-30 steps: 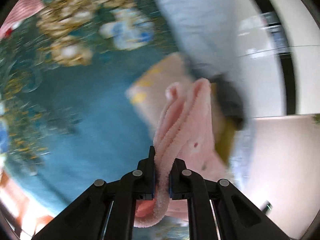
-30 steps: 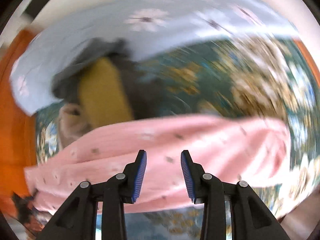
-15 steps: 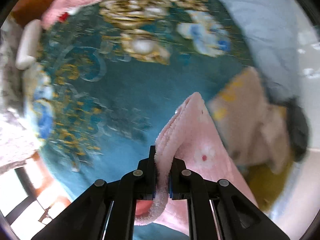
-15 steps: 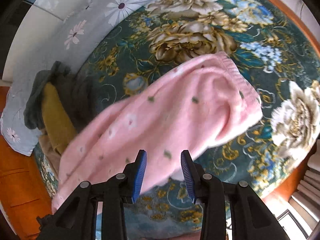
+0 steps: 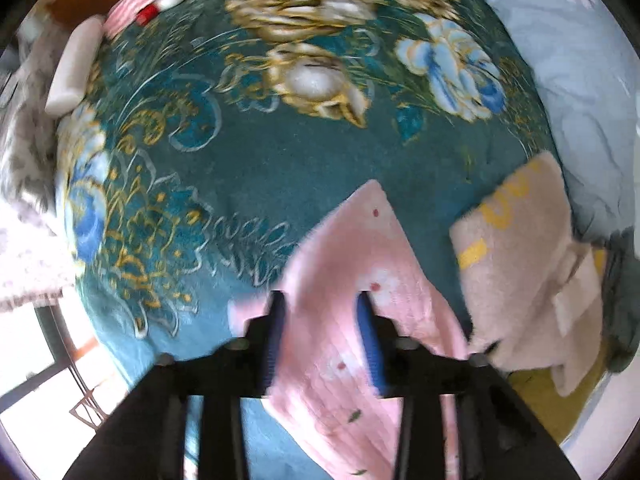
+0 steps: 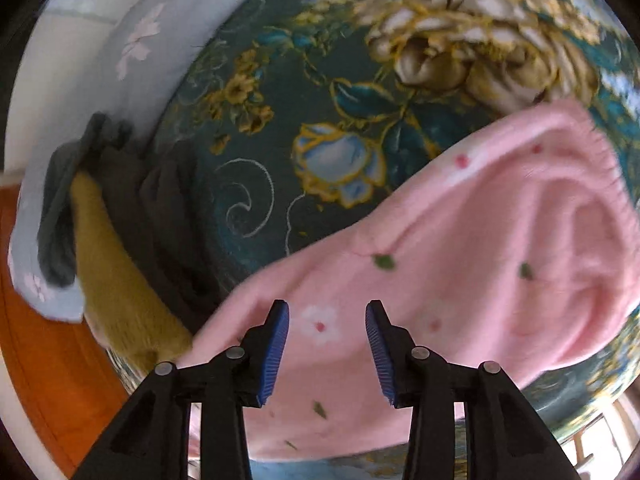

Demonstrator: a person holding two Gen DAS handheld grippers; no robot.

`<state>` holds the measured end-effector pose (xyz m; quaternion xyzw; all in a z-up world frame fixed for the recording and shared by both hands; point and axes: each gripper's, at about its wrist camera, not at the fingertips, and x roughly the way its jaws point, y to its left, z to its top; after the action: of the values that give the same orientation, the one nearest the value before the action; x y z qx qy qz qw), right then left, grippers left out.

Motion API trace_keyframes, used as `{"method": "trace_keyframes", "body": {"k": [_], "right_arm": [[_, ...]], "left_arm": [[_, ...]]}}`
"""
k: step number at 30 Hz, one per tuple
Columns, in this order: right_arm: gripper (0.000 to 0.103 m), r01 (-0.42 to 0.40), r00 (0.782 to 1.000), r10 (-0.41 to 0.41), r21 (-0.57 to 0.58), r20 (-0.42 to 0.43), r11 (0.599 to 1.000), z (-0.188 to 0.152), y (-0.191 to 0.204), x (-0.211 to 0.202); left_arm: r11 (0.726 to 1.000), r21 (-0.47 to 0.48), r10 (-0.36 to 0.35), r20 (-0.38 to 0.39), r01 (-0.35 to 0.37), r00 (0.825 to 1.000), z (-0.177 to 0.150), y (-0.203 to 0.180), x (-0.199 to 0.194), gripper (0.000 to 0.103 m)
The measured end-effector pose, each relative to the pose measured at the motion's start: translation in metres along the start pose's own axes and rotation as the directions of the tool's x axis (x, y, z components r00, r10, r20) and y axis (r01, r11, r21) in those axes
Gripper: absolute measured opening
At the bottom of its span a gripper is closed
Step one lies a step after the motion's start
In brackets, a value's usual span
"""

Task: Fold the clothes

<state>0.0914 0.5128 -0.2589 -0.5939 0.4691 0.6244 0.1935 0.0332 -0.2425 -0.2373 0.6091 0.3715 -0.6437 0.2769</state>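
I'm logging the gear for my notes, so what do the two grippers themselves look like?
Both look alike. The right gripper has a black angular frame with cut-out openings, round silver pivot bolts and two fingers lined with ribbed blue pads. The left gripper is motion-blurred but shows the same black frame and blue pads. No cables, markings or sleeves show.
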Motion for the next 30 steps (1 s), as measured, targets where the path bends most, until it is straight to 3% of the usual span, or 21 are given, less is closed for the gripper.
{"method": "trace_keyframes", "body": {"k": [3, 6, 10, 11, 12, 14, 15, 16, 19, 26, 30], "right_arm": [[0.043, 0.012, 1.0, -0.012, 0.04, -0.009, 0.999, 0.007, 0.007, 0.016], [0.043, 0.074, 0.997, -0.072, 0.07, -0.022, 0.995, 0.012, 0.011, 0.03], [0.042, 0.139, 0.99, -0.135, 0.142, -0.04, 0.98, 0.013, 0.006, 0.044], [0.034, 0.15, 0.989, -0.145, 0.157, -0.042, 0.976, 0.012, 0.005, 0.046], [0.02, 0.166, 0.986, -0.161, 0.166, -0.044, 0.972, 0.012, 0.005, 0.047], [0.011, 0.186, 0.982, -0.182, 0.182, -0.043, 0.965, 0.01, 0.002, 0.046], [0.007, 0.181, 0.984, -0.177, 0.195, -0.037, 0.964, 0.008, 0.0, 0.044], [0.004, 0.177, 0.984, -0.174, 0.204, -0.032, 0.963, 0.005, -0.003, 0.042], [0.003, 0.169, 0.985, -0.17, 0.196, -0.014, 0.966, -0.004, -0.007, 0.034], [0.002, 0.032, 0.996, -0.049, 0.204, 0.079, 0.978, -0.036, -0.015, -0.017], [0.002, -0.047, 0.99, 0.022, 0.178, 0.141, 0.983, -0.031, -0.005, -0.051]], "left_arm": [[0.999, -0.012, -0.043, -0.005, 0.043, 0.999, 0.0, -0.005, 0.0, 0.045], [0.995, 0.03, -0.096, -0.078, 0.099, 0.992, -0.004, -0.038, 0.025, 0.045], [0.995, -0.014, -0.1, -0.18, 0.099, 0.979, -0.012, -0.076, 0.073, 0.045], [0.996, -0.042, -0.086, -0.195, 0.08, 0.977, -0.013, -0.079, 0.084, 0.045], [0.996, -0.071, -0.072, -0.209, 0.058, 0.975, -0.014, -0.082, 0.095, 0.045], [0.996, -0.09, -0.036, -0.208, 0.018, 0.977, -0.016, -0.082, 0.102, 0.042], [0.995, -0.098, -0.018, -0.206, -0.002, 0.978, -0.016, -0.082, 0.105, 0.039], [0.994, -0.105, 0.0, -0.204, -0.022, 0.979, -0.017, -0.082, 0.108, 0.028], [0.995, -0.088, 0.025, -0.197, -0.043, 0.98, -0.017, -0.08, 0.108, 0.007], [0.992, -0.105, -0.087, -0.161, 0.07, 0.983, -0.025, -0.064, 0.074, 0.003], [0.978, -0.12, -0.185, -0.128, 0.17, 0.974, -0.022, -0.061, 0.042, 0.003]]}}
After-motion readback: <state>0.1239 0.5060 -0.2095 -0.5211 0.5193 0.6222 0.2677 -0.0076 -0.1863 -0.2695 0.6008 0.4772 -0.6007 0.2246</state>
